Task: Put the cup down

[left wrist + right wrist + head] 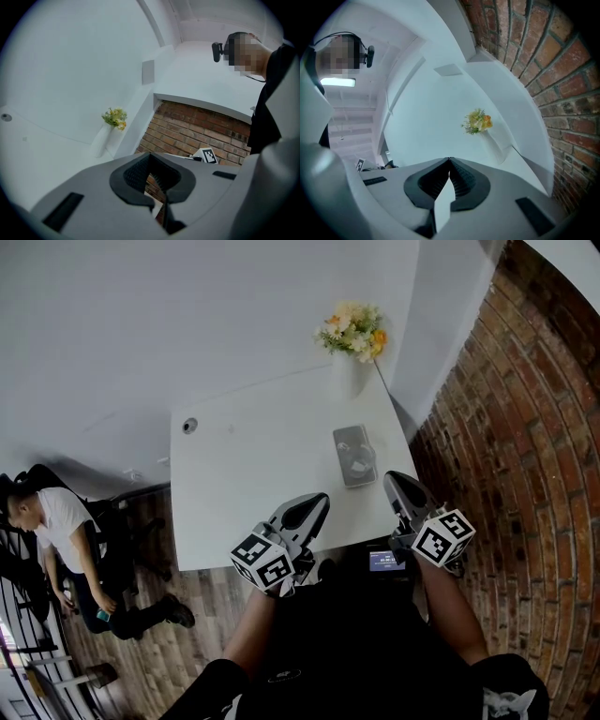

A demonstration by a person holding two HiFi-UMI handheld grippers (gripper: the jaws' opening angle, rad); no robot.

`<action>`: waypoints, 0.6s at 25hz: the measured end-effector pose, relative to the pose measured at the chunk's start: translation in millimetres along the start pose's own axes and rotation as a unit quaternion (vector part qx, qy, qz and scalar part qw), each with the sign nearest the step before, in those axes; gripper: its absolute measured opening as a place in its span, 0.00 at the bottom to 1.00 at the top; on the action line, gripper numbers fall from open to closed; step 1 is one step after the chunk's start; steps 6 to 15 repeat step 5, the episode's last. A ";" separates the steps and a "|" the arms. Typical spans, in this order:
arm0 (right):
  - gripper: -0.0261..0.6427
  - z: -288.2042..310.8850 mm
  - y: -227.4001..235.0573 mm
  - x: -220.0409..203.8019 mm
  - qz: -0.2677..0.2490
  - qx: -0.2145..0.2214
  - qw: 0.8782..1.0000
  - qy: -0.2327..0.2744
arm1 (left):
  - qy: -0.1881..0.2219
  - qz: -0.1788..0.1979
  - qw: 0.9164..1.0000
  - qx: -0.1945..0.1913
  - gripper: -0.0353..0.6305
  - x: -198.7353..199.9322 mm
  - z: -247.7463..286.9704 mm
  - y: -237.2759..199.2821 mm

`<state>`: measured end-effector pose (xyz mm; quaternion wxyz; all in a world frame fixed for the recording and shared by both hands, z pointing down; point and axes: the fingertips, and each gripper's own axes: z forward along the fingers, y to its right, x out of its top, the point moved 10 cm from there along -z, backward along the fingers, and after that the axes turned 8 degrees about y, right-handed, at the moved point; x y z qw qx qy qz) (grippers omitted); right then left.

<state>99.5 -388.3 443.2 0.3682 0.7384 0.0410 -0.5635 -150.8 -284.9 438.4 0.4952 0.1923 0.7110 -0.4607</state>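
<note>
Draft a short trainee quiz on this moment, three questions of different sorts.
1. True or false: the left tongs and the right tongs are both shut, with nothing held.
2. Where on the table does the vase of flowers stand? A: near left corner. B: far right corner. C: centre.
3. Fill in: the wall on the person's right is built of ____.
Key: 1 true; 2 B; 3 brick.
</note>
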 end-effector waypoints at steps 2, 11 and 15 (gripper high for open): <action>0.06 -0.2 0.8 0.1 0.001 -0.002 1.000 0.001 | 0.000 -0.001 1.000 -0.005 0.06 -0.7 1.0 0.2; 0.06 -0.2 1.2 -0.1 0.001 -0.004 1.000 0.001 | -0.002 -0.003 1.000 -0.007 0.06 -1.6 1.5 0.5; 0.06 -0.2 1.2 -0.1 0.001 -0.004 1.000 0.001 | -0.002 -0.003 1.000 -0.007 0.06 -1.6 1.5 0.5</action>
